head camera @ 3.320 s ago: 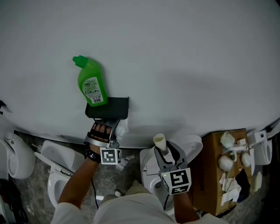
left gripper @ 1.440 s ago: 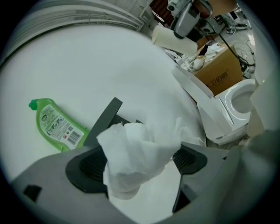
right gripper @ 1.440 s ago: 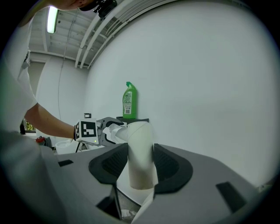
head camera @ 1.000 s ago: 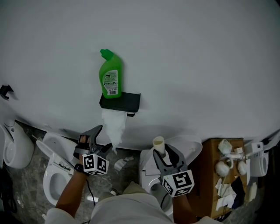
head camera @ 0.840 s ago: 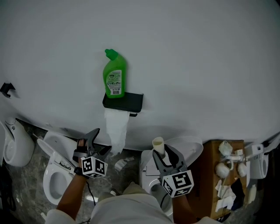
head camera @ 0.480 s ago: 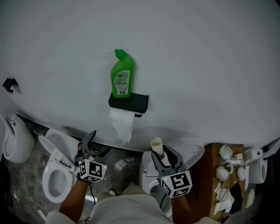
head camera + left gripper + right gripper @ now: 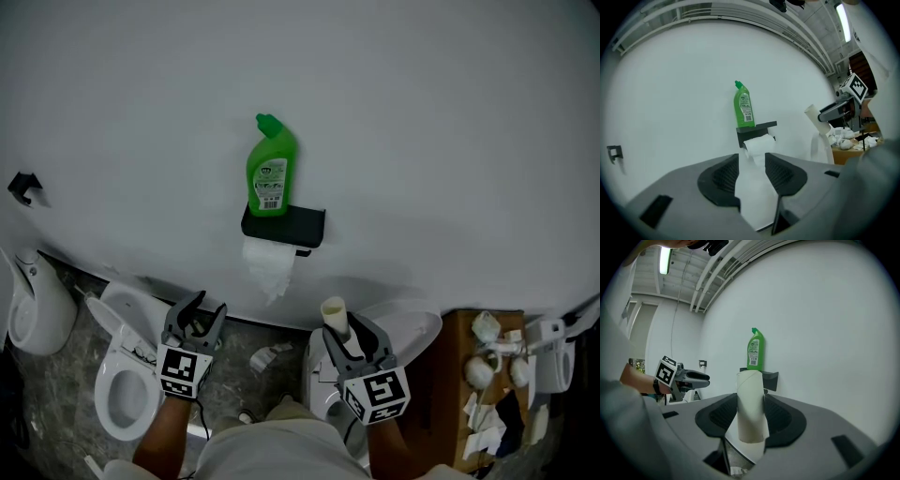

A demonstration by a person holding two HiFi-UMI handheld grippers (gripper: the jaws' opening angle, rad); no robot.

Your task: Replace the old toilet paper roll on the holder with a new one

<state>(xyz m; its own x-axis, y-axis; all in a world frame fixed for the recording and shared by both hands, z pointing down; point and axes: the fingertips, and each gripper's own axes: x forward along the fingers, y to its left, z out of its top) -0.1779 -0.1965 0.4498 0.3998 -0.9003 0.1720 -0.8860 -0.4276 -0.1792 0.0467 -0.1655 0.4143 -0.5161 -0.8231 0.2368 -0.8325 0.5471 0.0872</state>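
The right gripper has its fingers clenched on the upright bare tube, the left gripper has fingers that just narrowed but stand apart on nothing, and the roll sits on the holder well ahead of both, tail hanging

A black wall shelf carries one green bottle, upright at its left end.

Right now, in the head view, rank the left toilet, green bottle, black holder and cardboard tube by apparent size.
1. left toilet, partly covered
2. green bottle
3. black holder, close behind the bottle
4. cardboard tube, smallest although nearest the camera; its lower end is hidden
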